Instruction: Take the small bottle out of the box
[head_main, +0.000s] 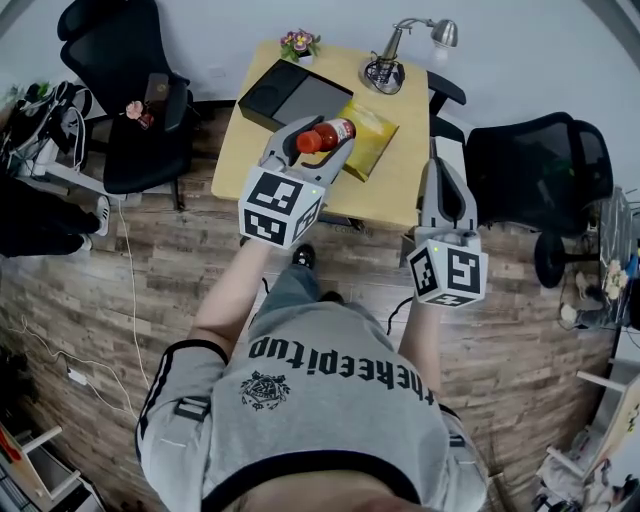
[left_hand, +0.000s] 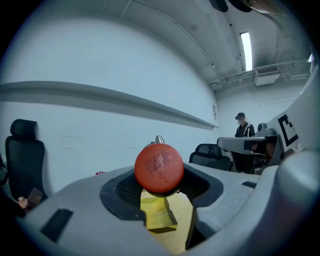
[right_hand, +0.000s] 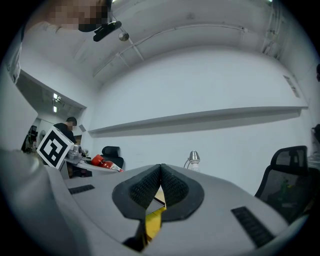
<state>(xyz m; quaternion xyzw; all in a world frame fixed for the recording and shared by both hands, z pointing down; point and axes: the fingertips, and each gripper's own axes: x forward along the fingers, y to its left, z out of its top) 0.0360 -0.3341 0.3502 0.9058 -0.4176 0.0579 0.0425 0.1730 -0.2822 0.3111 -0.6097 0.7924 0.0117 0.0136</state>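
Two grippers are recorded | left gripper (head_main: 318, 142): jaws are closed on small bottle (head_main: 331, 133), red cap (left_hand: 159, 167) faced toward its camera | bottle is held above tabletop (head_main: 400, 188), between box (head_main: 285, 95) at far-left corner and yellow packet (head_main: 374, 132) | right gripper (right_hand: 161, 189): jaws are pressed together, nothing gripped, held off near-right corner.

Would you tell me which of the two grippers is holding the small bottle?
The left gripper: its jaws clamp the red-capped small bottle, whereas the right gripper has its jaws shut together, empty.

Grey lettered shirt (head_main: 330, 400); grey tools (head_main: 322, 138) (head_main: 440, 168), checkered cubes (head_main: 281, 207)
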